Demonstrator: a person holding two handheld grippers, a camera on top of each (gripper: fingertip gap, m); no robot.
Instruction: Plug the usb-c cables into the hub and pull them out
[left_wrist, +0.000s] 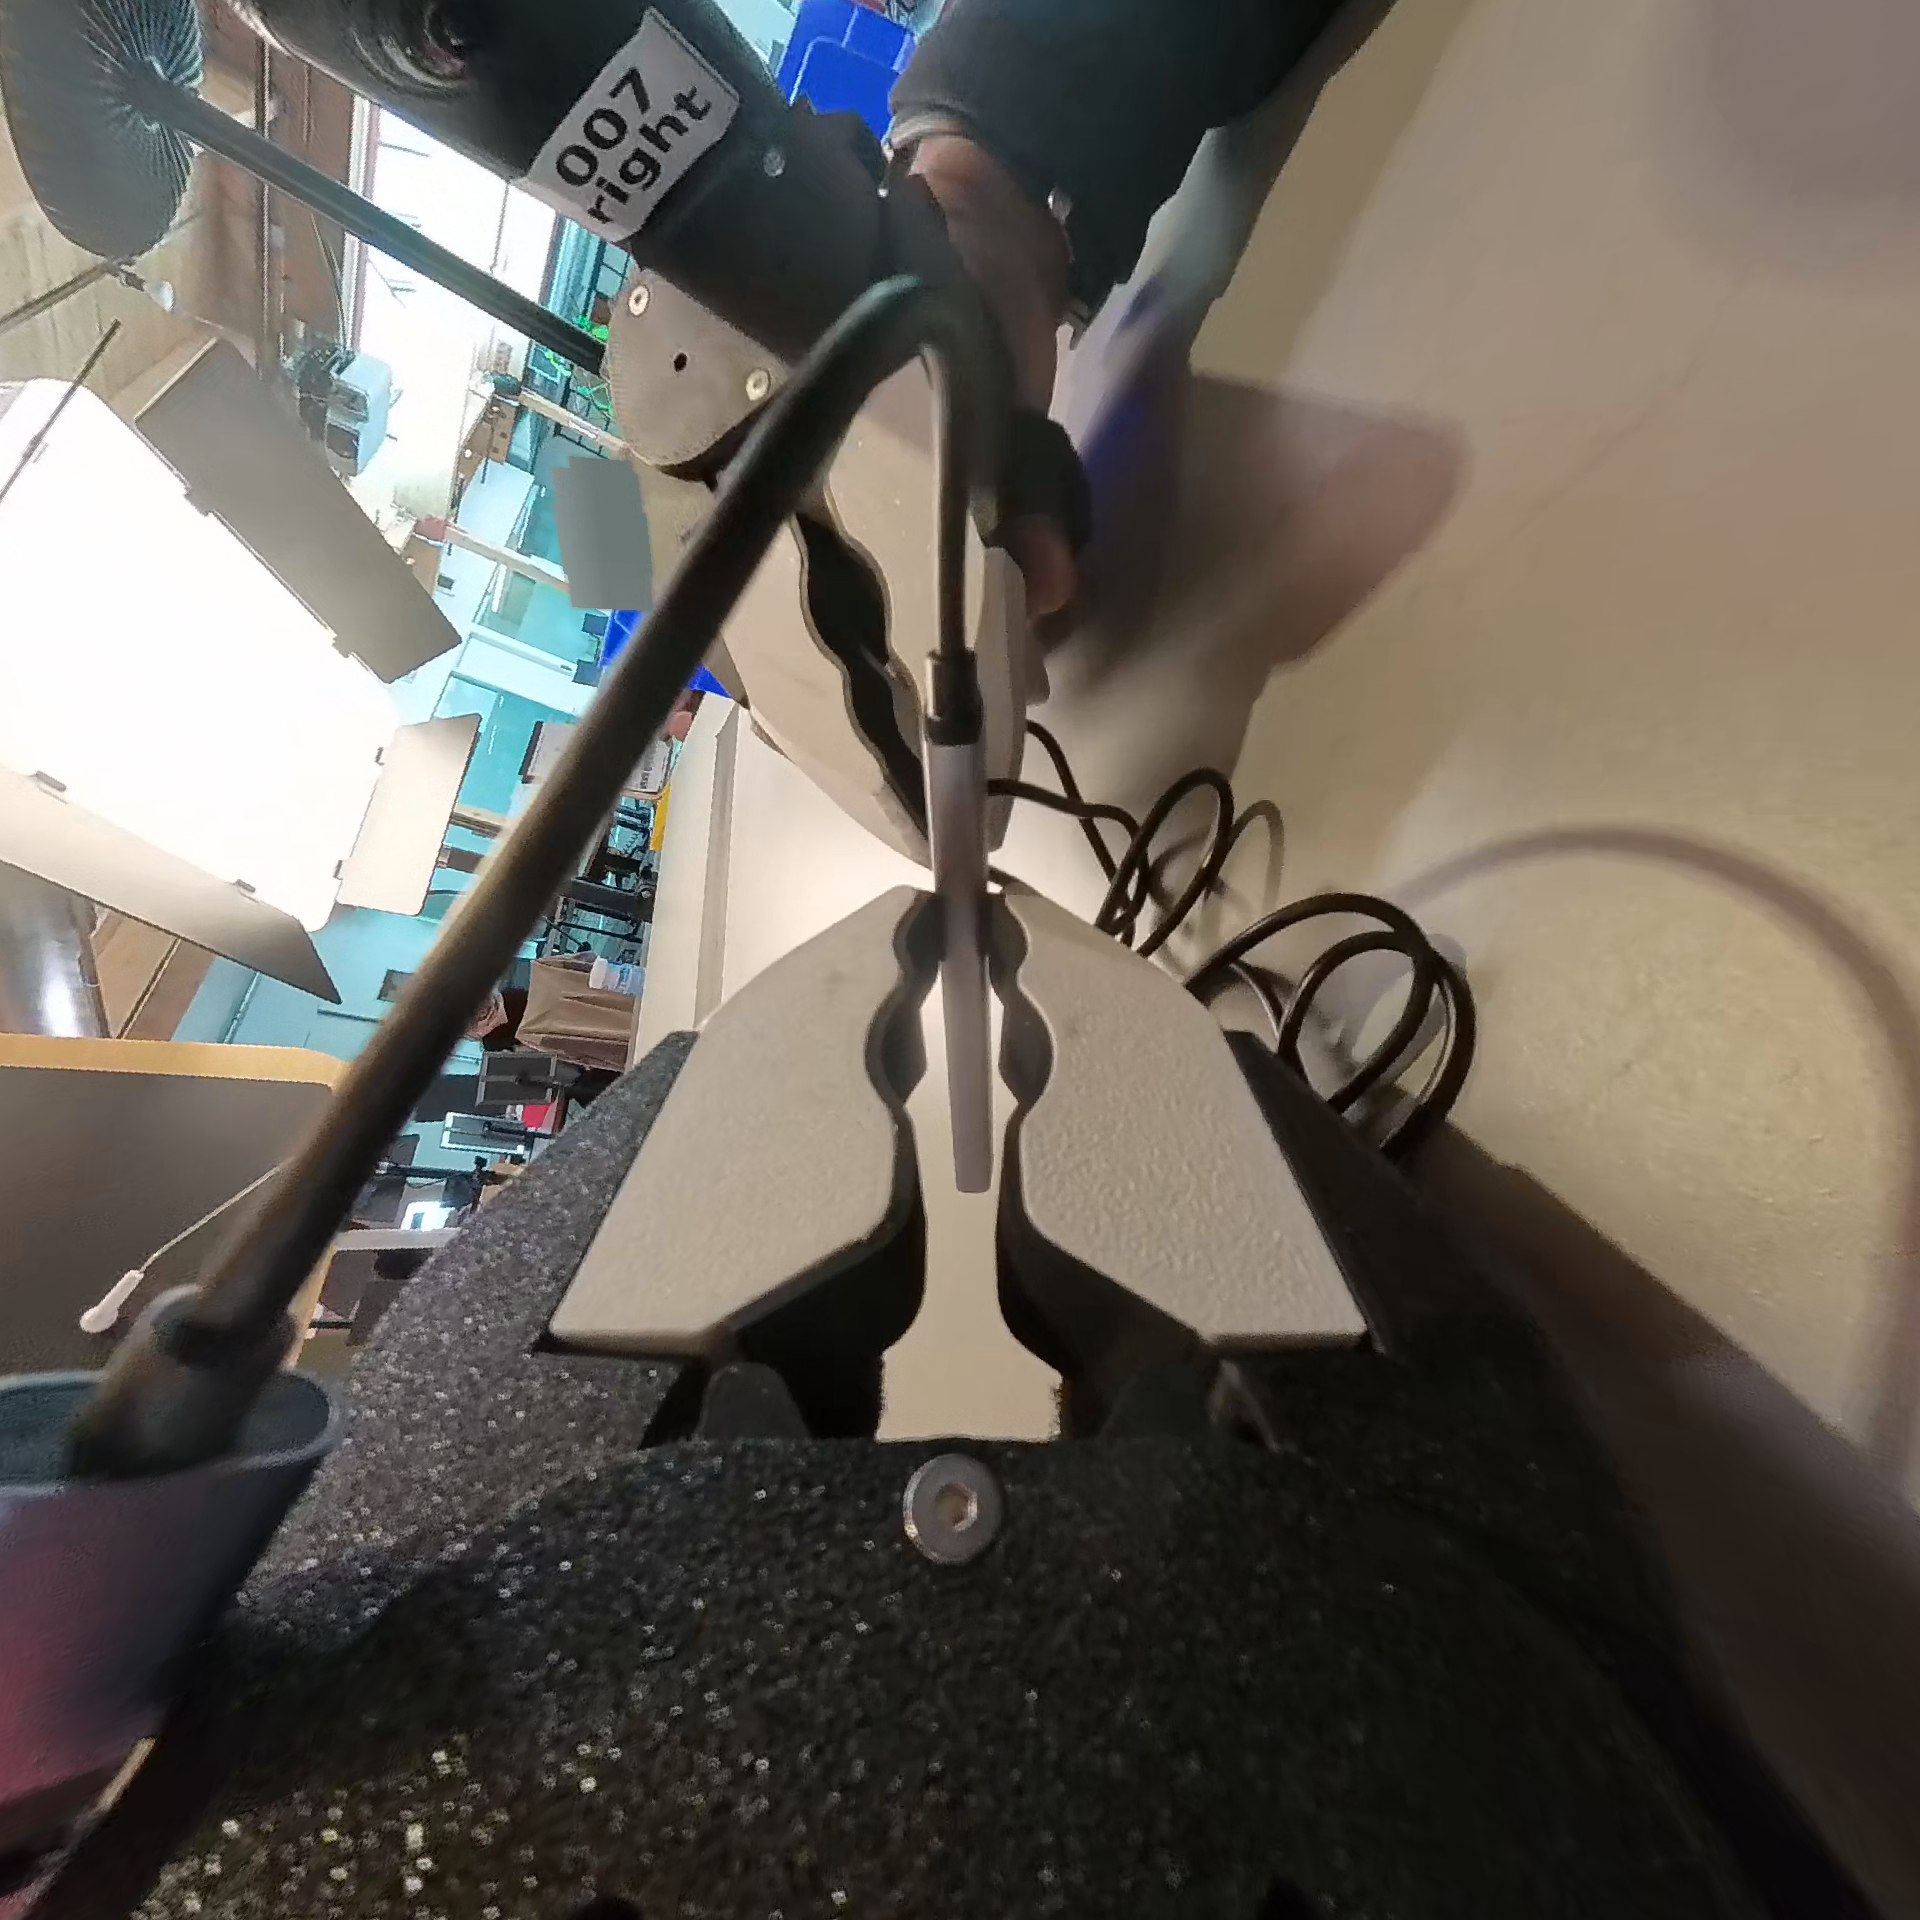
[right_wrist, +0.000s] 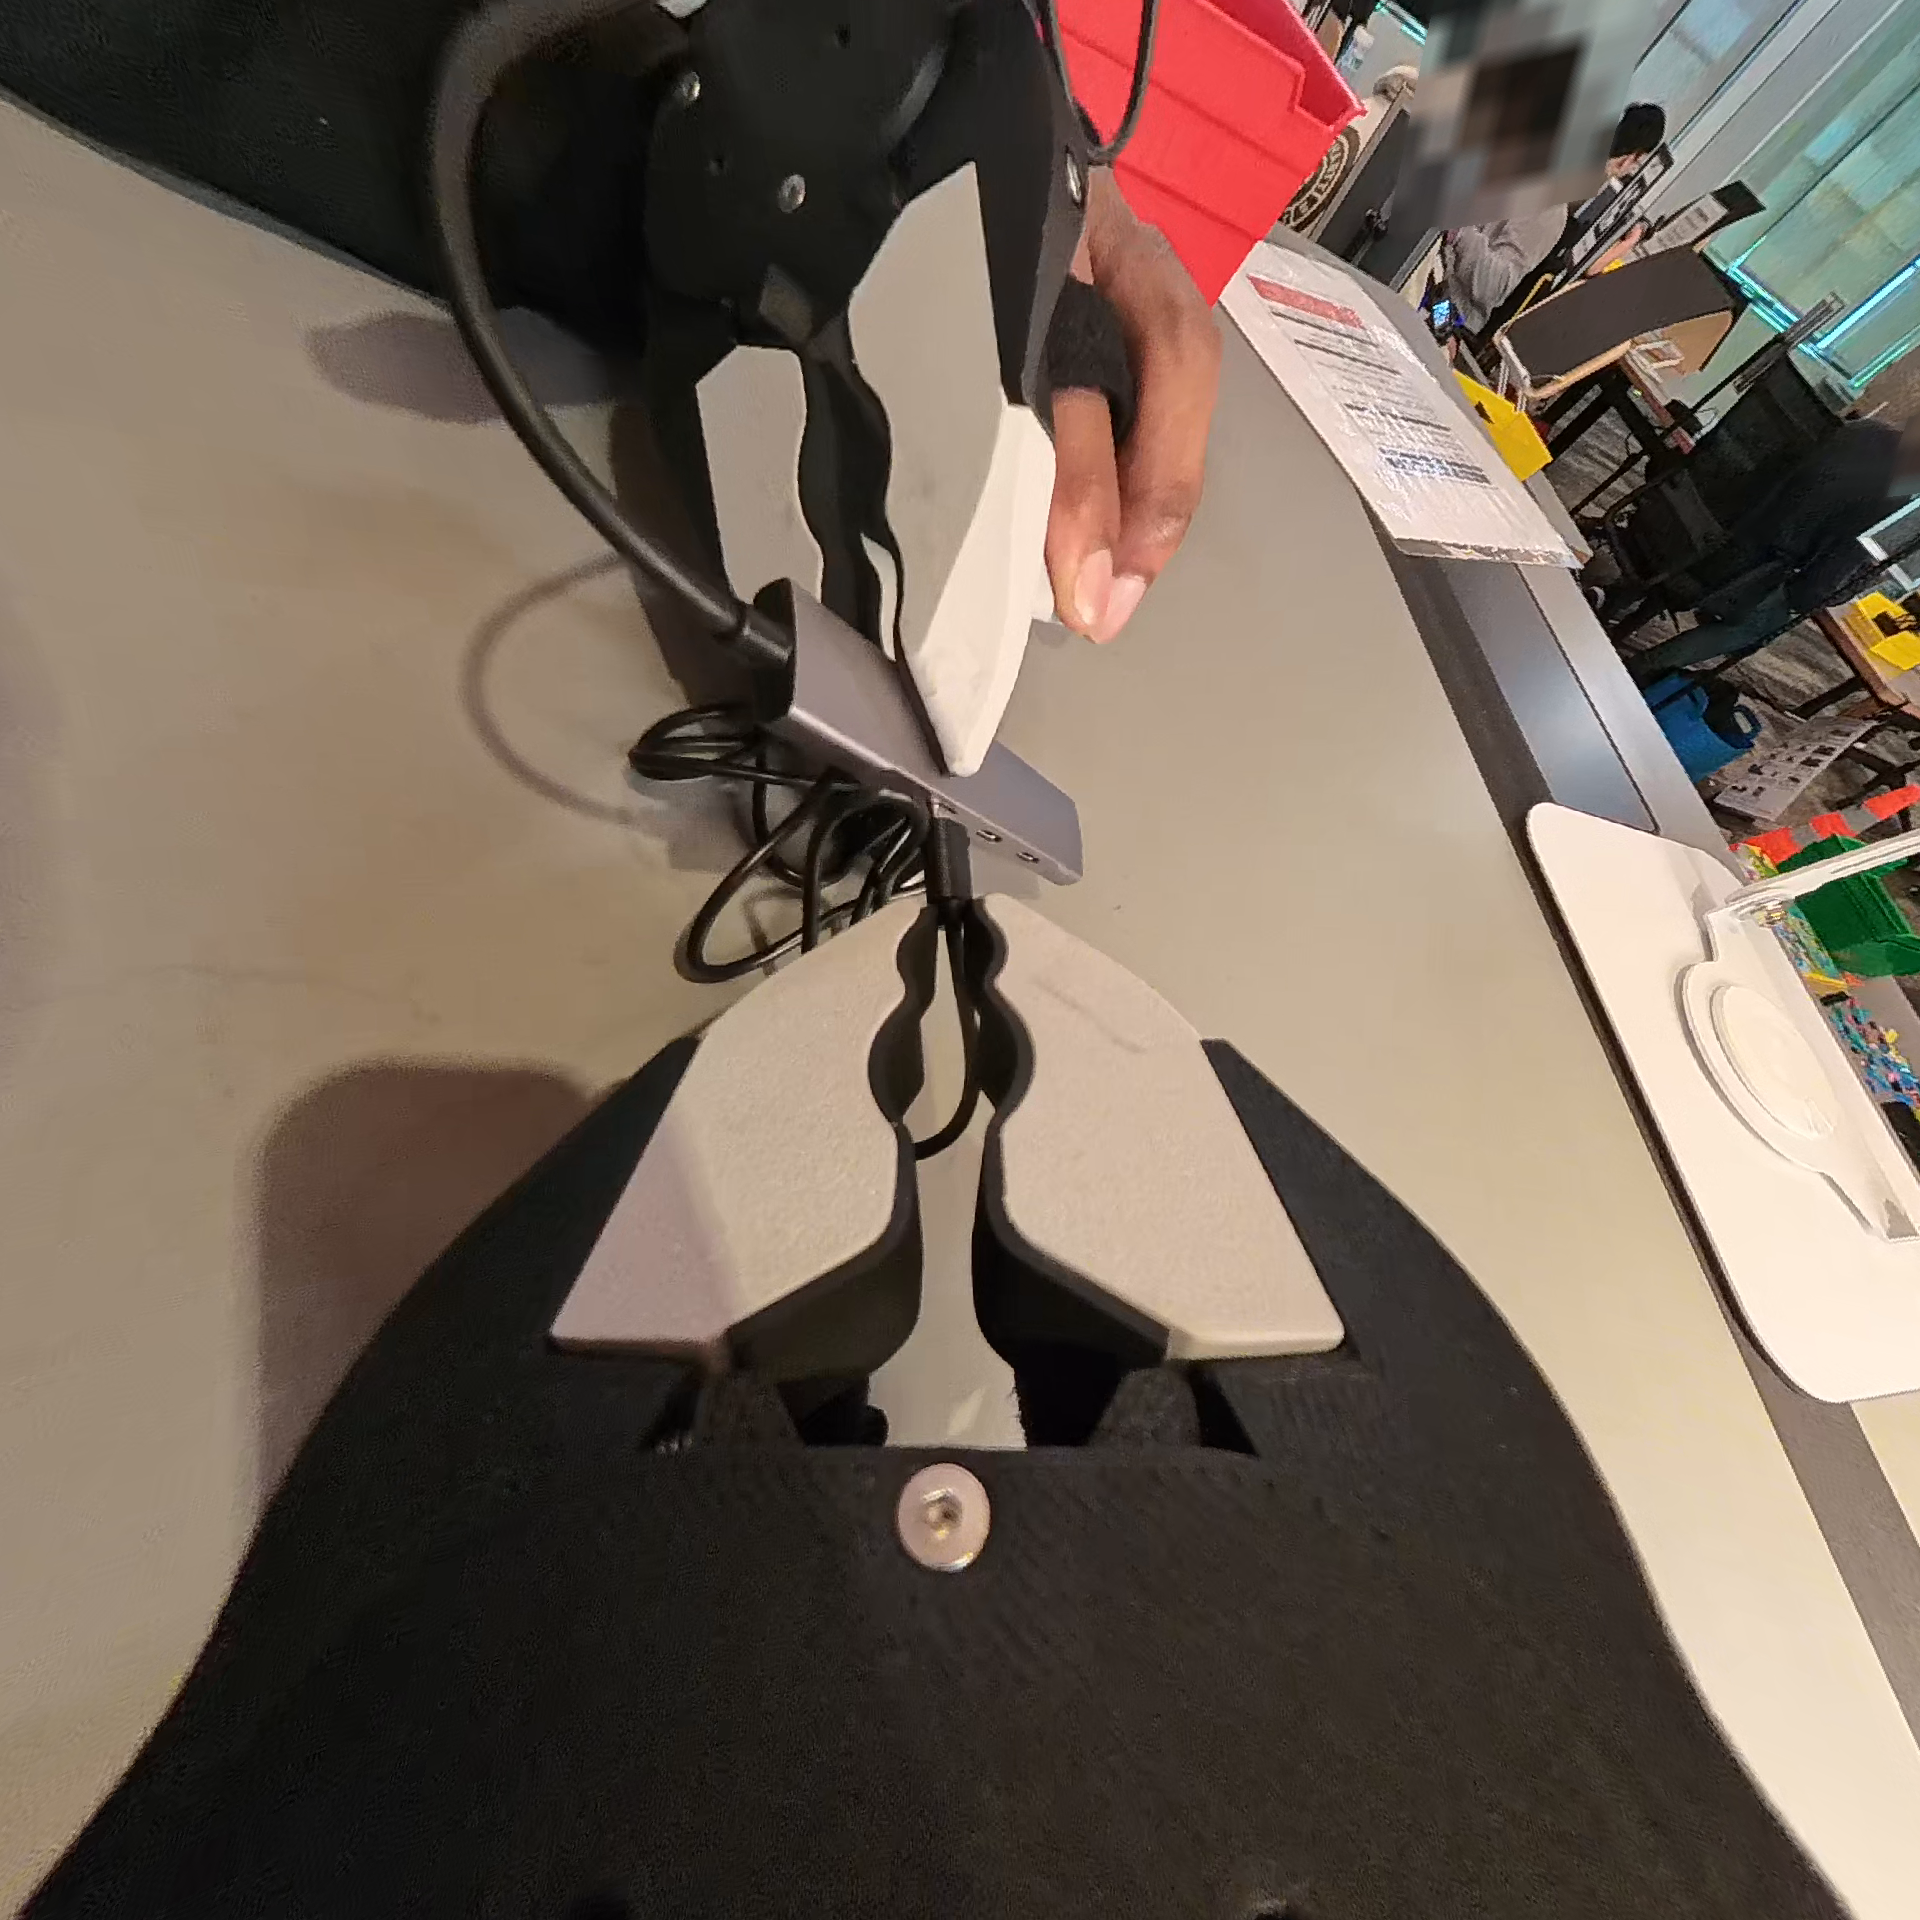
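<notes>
The grey tabletop (right_wrist: 260, 831) carries everything here, with a white tray (right_wrist: 1683, 1143) lying at its right edge and a red bin (right_wrist: 1195, 135) at its far side. Above it, both pairs of tongs meet nose to nose. The left tongs (left_wrist: 961, 935) are clenched flat on the slim grey hub (right_wrist: 914, 727), holding it off the tabletop and tilted so that its row of ports faces the other pair; this looks like a way to brace the hub against a push or a pull along the plug's axis. In the right wrist view a person's thumb (right_wrist: 1122, 499) lies along the outer finger of the left tongs, seemingly steadying that hold. The hub's own thick lead (right_wrist: 488, 343) arcs up and away to the left, clear of the ports. The right tongs (right_wrist: 956, 940) are clenched on a thin black usb-c cable (right_wrist: 951, 1039) just behind its plug (right_wrist: 953, 857), which sits at one of the hub's ports; whether it is fully seated I cannot tell. The remaining ports to its right look empty. The slack of the thin cable lies in loose coils (right_wrist: 790, 862) on the tabletop beneath the hub, so nothing drags on the plug.
</notes>
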